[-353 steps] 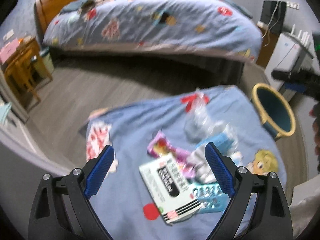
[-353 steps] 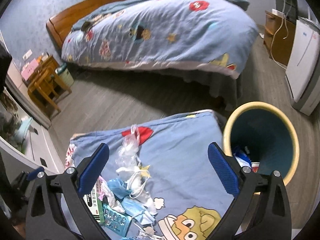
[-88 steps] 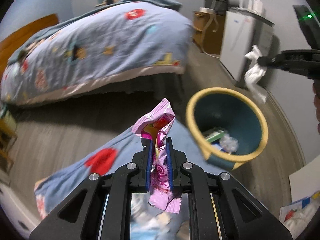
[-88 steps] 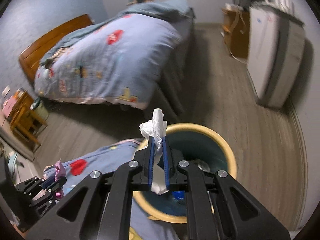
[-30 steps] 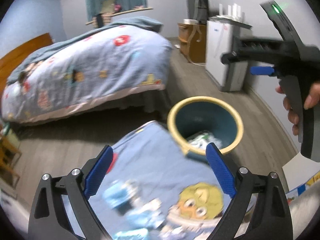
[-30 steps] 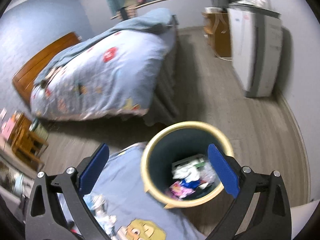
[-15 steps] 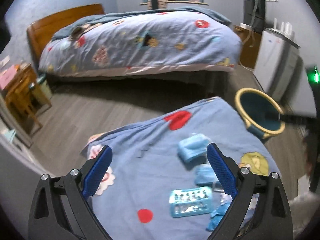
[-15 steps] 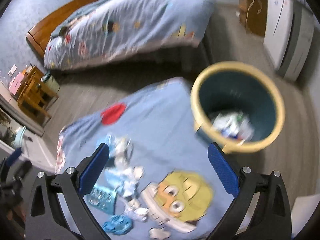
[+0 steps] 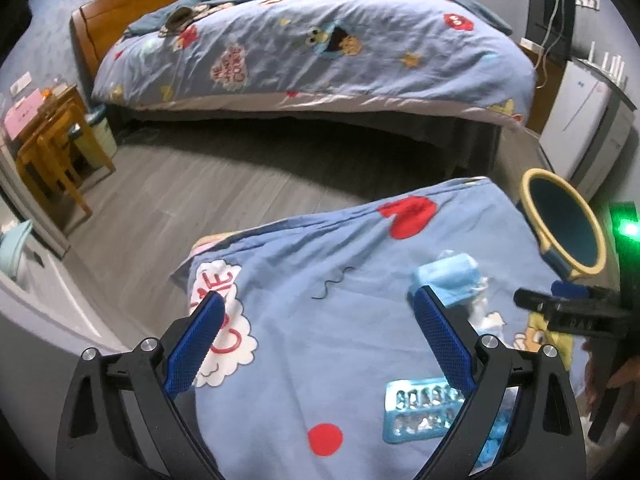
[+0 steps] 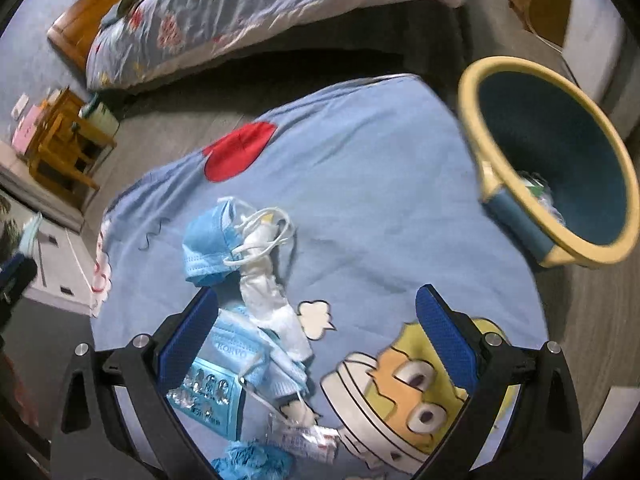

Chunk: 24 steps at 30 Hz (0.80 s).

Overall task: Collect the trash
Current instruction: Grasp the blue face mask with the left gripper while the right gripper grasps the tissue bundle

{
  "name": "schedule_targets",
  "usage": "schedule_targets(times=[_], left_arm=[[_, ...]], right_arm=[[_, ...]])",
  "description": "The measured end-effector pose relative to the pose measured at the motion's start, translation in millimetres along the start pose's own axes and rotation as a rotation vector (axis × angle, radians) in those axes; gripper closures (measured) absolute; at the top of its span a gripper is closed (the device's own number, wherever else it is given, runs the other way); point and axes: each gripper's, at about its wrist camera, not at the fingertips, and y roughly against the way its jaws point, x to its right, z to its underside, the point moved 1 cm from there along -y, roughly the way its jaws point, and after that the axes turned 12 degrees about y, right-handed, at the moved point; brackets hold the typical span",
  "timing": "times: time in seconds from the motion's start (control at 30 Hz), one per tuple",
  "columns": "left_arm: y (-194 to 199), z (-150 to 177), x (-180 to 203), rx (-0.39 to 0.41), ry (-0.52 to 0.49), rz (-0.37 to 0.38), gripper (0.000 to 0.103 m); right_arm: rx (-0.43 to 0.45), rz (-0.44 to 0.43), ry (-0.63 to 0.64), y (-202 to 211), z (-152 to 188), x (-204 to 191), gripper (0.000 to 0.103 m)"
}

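Observation:
Trash lies on a blue cartoon cloth (image 10: 380,184): a blue face mask (image 10: 210,242), a white mask (image 10: 266,288), a teal blister pack (image 10: 206,394), a clear wrapper (image 10: 308,440) and a crumpled blue glove (image 10: 252,462). My right gripper (image 10: 316,330) hovers open just above this pile. The yellow-rimmed bin (image 10: 556,160) stands to the right with trash inside. My left gripper (image 9: 318,342) is open and empty over the cloth (image 9: 320,280), with the blister pack (image 9: 420,412) and blue mask (image 9: 448,280) by its right finger. The right gripper's body (image 9: 576,312) shows at the right edge.
A bed with a cartoon duvet (image 9: 312,44) fills the background across a grey wood floor (image 9: 192,184). A wooden bedside table (image 9: 48,136) stands at the left, a white appliance (image 9: 580,124) at the right, behind the bin (image 9: 564,224).
Both grippers have dropped their items into the bin, opened, and swung back left from the bin. In the last half second both came lower and closer to the trash pile.

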Motion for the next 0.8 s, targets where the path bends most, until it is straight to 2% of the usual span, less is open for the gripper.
schedule_targets(times=[0.07, 0.1, 0.13, 0.27, 0.33, 0.37, 0.4, 0.43, 0.53, 0.8], left_arm=[[-2.9, -3.9, -0.9, 0.007, 0.016, -0.001, 0.009], [-5.9, -6.6, -0.6, 0.006, 0.031, 0.007, 0.009], [-8.3, -7.7, -0.7, 0.004, 0.038, 0.011, 0.009], [-27.6, -8.4, 5.4, -0.025, 0.039, 0.008, 0.009], [-35.1, -8.3, 11.1, -0.035, 0.030, 0.012, 0.009], [-39.0, -8.4, 15.1, -0.038, 0.022, 0.018, 0.009], [-42.5, -8.6, 19.3, -0.041, 0.015, 0.021, 0.009], [-45.7, -8.4, 23.5, -0.044, 0.010, 0.025, 0.009], [-56.6, -5.7, 32.9, -0.064, 0.005, 0.043, 0.009], [-93.3, 15.7, 74.7, -0.142, -0.065, 0.102, 0.010]], right_arm=[[-0.017, 0.006, 0.043, -12.0, -2.4, -8.3, 0.006], [-0.029, 0.009, 0.072, -19.3, -3.5, -13.7, 0.010], [-0.041, 0.006, 0.102, -26.8, -4.5, -19.5, 0.017], [-0.074, -0.011, 0.187, -45.1, -7.7, -32.8, 0.033], [-0.085, -0.009, 0.206, -50.3, -8.7, -33.1, 0.055], [-0.088, -0.015, 0.205, -51.9, -8.9, -32.3, 0.062], [-0.093, -0.032, 0.202, -53.8, -9.4, -30.2, 0.078], [-0.096, -0.041, 0.199, -54.3, -9.8, -28.4, 0.087], [-0.074, -0.050, 0.156, -47.1, -9.5, -18.8, 0.091], [-0.039, -0.041, -0.023, -33.8, -6.8, 20.0, 0.091]])
